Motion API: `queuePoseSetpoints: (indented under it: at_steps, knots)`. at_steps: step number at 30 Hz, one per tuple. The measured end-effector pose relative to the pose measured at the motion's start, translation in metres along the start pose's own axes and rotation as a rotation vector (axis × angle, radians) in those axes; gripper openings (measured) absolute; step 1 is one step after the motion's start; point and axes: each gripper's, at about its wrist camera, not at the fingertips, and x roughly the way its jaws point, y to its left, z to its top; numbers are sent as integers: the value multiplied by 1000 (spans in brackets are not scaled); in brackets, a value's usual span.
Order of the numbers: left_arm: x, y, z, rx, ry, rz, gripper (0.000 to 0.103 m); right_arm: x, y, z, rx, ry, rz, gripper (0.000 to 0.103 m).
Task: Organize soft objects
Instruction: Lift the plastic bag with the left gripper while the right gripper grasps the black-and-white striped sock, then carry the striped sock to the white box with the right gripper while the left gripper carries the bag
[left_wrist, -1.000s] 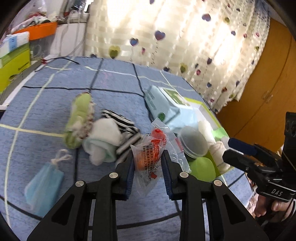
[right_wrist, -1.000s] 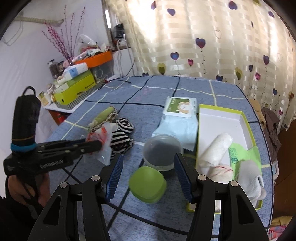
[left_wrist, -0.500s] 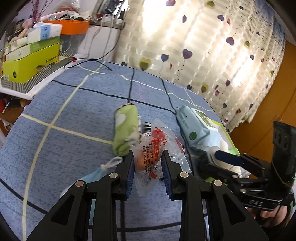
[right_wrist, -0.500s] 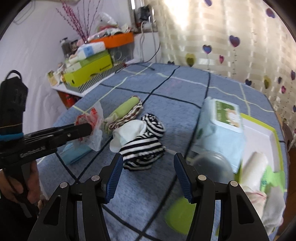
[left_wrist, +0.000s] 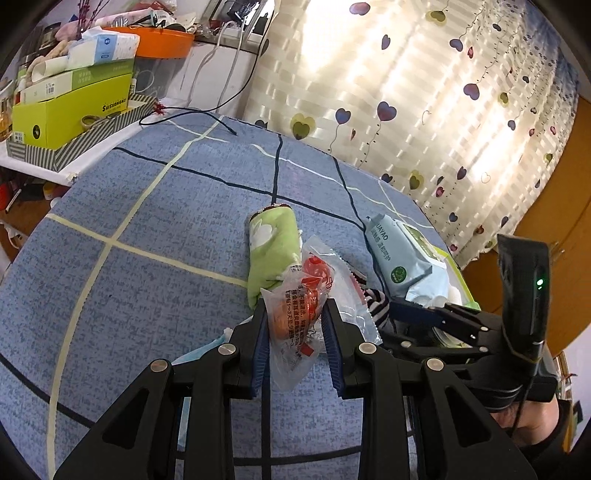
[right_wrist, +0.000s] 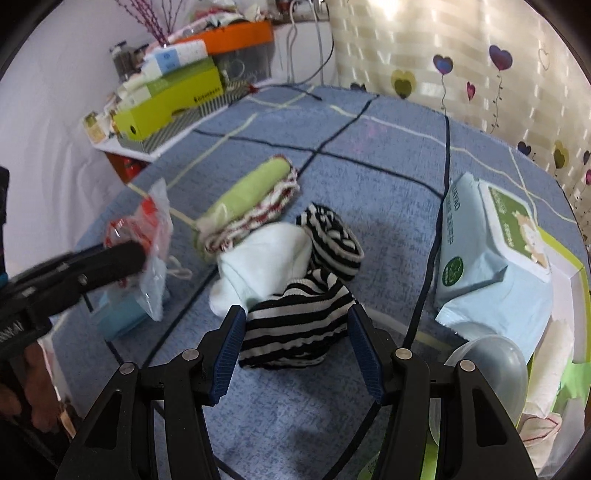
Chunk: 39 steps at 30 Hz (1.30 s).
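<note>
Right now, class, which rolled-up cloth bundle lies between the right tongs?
The black-and-white striped bundle, framed by the open right tongs; the green roll and white bundle lie farther away.

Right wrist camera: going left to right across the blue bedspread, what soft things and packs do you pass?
Clear plastic packet held in the left gripper → green rolled towel → white cloth → striped black-and-white garment, between the right gripper's open jaws → light blue wet-wipes pack.

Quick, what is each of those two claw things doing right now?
Left gripper: closed on a clear plastic packet with red print.
Right gripper: open, jaws either side of the striped sock, not squeezing it.
</note>
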Motion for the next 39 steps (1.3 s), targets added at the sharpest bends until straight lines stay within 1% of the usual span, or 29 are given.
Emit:
queuePoseSetpoints:
  at_steps: [2,4,6,7,8,9,12,22,31,39]
  knots:
    - [2,0,0,0,5,-4,29,3,0,-1,-6,19,-15,57]
    - [4,-2,-1,1,10,-7,29,6,0,-2,-11,28,-18,52]
    - [5,-2,-1,2,14,-9,29,8,-1,-2,-11,34,-21,33]
    - [6,-3,-1,2,15,-9,29,9,-2,-2,-10,35,-19,27]
    - [6,-3,-1,3,15,-10,29,10,-3,-2,-7,36,-16,19]
    - [6,-3,-1,4,14,-10,29,10,-4,-2,-4,34,-13,14]
    - [5,-4,0,5,12,-7,29,4,-5,-5,2,12,-3,11]
    - [-3,-20,0,27,-7,-10,29,-53,-5,-15,7,-142,52,10]
    - [-9,-45,-1,56,-18,-14,29,-99,-19,-31,43,-242,46,10]
    - [-10,-71,-2,91,-13,-30,29,-126,-32,-43,70,-297,27,10]
